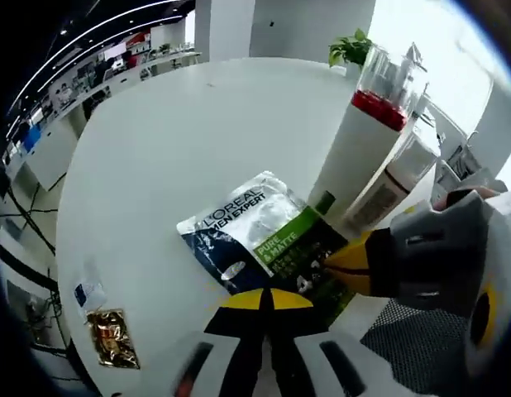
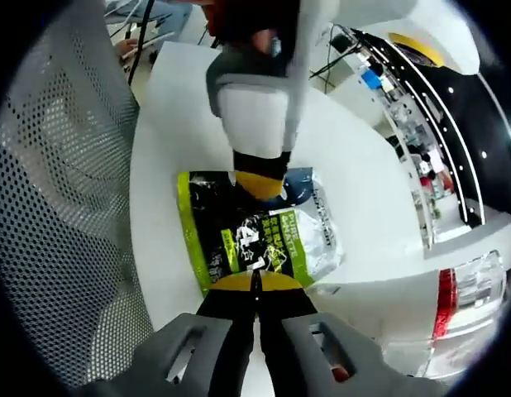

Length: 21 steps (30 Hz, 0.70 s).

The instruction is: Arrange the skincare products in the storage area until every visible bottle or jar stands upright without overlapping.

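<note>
Left gripper view: the L'Oréal Men Expert sachet (image 1: 268,240) lies flat on the white table (image 1: 173,157), its near edge at the left gripper (image 1: 268,299), jaws pressed together. The right gripper (image 2: 257,285), jaws closed too, meets the sachet's opposite edge beside a white red-collared bottle (image 1: 359,149).

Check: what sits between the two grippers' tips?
The L'Oreal sachet spans that stretch, lying flat on the white table. In the right gripper view, right gripper pinches one edge, left gripper the opposite.

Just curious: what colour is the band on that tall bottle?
Red, on the white bottle; clearest in the left gripper view.
</note>
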Available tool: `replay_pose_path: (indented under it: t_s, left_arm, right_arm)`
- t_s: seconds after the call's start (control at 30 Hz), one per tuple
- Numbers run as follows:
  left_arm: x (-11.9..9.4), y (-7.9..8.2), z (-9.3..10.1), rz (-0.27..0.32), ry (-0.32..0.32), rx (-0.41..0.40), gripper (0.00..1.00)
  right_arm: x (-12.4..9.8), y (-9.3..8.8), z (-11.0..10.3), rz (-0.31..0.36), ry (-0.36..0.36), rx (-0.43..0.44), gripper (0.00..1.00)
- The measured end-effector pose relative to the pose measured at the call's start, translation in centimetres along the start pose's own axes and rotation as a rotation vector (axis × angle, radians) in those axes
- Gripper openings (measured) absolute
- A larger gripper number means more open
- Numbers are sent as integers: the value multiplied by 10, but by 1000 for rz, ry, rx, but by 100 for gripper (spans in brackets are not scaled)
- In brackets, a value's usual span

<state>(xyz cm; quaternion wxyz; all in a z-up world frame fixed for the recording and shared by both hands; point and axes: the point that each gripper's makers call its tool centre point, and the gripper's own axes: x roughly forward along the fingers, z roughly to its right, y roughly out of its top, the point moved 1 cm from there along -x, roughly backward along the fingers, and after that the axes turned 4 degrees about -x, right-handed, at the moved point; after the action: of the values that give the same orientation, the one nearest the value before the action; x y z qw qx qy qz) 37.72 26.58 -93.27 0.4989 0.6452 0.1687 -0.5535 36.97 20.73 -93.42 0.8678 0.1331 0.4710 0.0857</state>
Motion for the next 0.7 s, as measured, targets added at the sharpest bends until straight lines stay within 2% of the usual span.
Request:
replay_pose_path:
  t_s: [0.03, 0.1, 0.13, 0.2, 0.3, 0.37, 0.47, 0.63, 0.7]
  left_arm:
    - [2, -2, -3, -10, 25, 42, 1]
    - [4, -9, -6, -37, 45, 75, 1]
    - [4, -6, -3, -9, 28, 68, 1]
    - [3, -4, -5, -2, 28, 51, 1]
    - [3, -5, -6, 7, 20, 34, 1]
    - [3, -5, -5, 10, 18, 31, 1]
    - [3, -5, -5, 9, 20, 26, 1]
    - [3, -5, -6, 19, 11, -26, 1]
    - [3, -5, -6, 22, 0, -60, 1]
  right_arm:
    - [0, 0, 0, 1, 0, 7, 0]
    - [0, 0, 0, 2, 3, 17, 0]
    - [0, 0, 0, 2, 3, 26, 0]
    - [0, -1, 1, 4, 7, 58, 0]
    - [1, -2, 2, 0, 24, 166, 0]
    - [1, -2, 3, -11, 36, 190, 0]
    - [2, -1, 2, -37, 39, 178, 0]
    - [2, 0, -1, -103, -26, 45, 0]
    - [3, 1, -2, -104, -23, 48, 0]
